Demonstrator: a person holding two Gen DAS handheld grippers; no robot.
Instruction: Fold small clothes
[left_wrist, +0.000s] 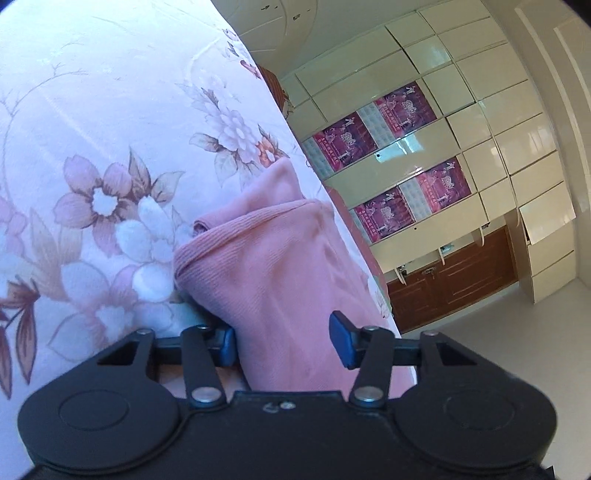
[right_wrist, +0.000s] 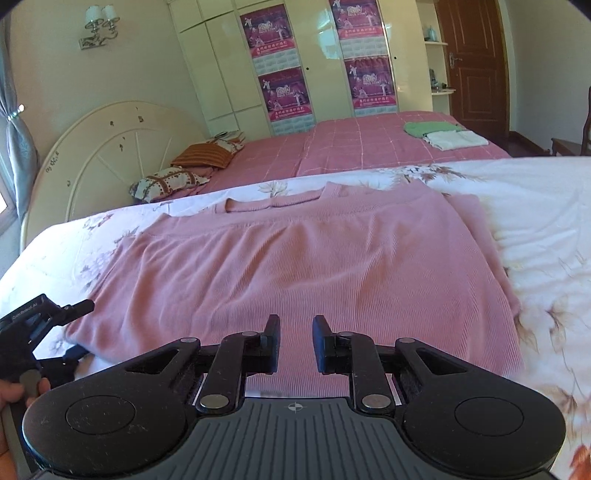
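Left wrist view sits close, tilted; right looks level; both share the sweater (left_wrist: 280, 266).

Black tools (right_wrist: 294, 343), blue pads (left_wrist: 340, 339), silver pivot screws.

We count one pink ribbed knit sweater (right_wrist: 295, 266) on one white floral bedsheet (right_wrist: 535, 221). Two black two-finger grippers: left (left_wrist: 286, 341), right (right_wrist: 295, 341). Far side of the pink checked bedspread (right_wrist: 351, 147): two folded garments, one green (right_wrist: 428, 128), one white (right_wrist: 456, 140). Three pillows by the one cream round headboard (right_wrist: 110, 147): one orange striped (right_wrist: 203, 155), one patterned red-and-white (right_wrist: 166, 182), one partly hidden behind. Four purple calendar posters (right_wrist: 286, 94) on the cream wardrobe. One brown panelled door (right_wrist: 476, 66). One twin-shade wall lamp (right_wrist: 99, 22).
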